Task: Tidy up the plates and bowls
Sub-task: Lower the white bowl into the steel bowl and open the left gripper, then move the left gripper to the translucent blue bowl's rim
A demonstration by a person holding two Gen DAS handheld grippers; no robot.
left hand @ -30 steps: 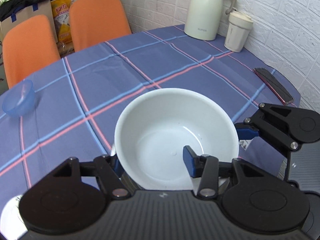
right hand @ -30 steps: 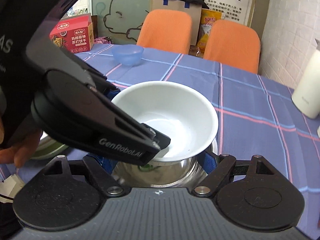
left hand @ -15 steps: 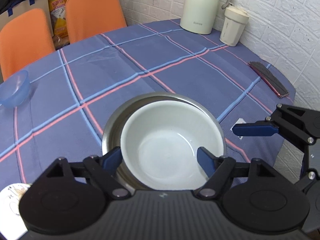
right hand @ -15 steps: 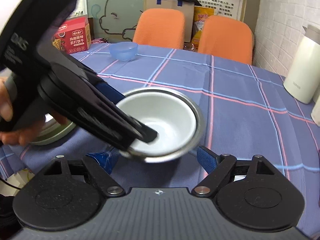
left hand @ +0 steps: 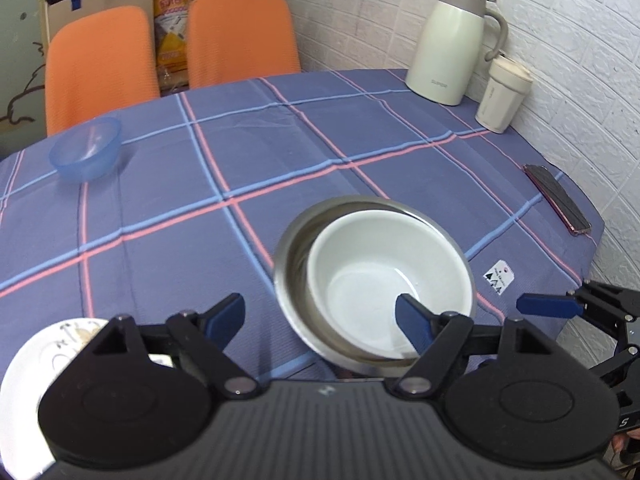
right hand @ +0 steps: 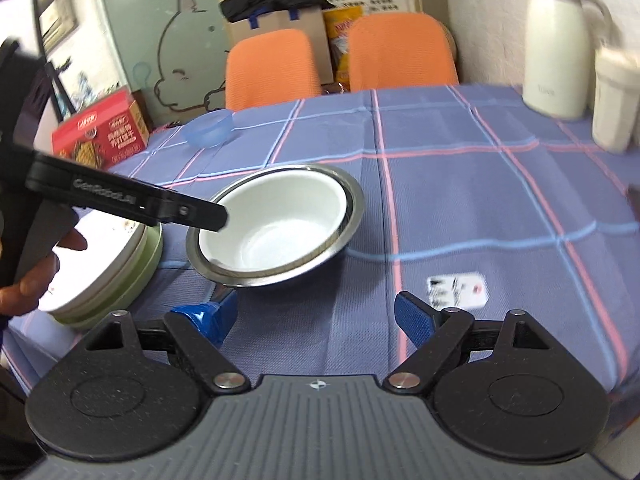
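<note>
White brick wall [left hand: 580, 80] at right; two orange chairs [left hand: 240, 36] at the top of the frame behind a table [left hand: 280, 152] under blue plaid cloth.

White bowl [left hand: 384, 276] sits nested inside steel bowl [left hand: 292, 248], lower centre of the left view, centre-left of the right view.

Left gripper [left hand: 320, 320]: fingers wide apart, holding nothing; its right finger [left hand: 414, 322] shows over the white bowl's near rim, contact unclear.

Right gripper [right hand: 314, 320]: fingers apart, empty, low over the cloth just in front of the steel bowl.

Blue bowl [left hand: 86, 154] stands well apart, left of frame.

Plates [right hand: 104, 264] stacked at left, just beside the steel bowl. A hand [right hand: 36, 272] grips the left tool's handle.

Jug [left hand: 456, 40] and cup [left hand: 504, 96] at upper right, by the wall.
</note>
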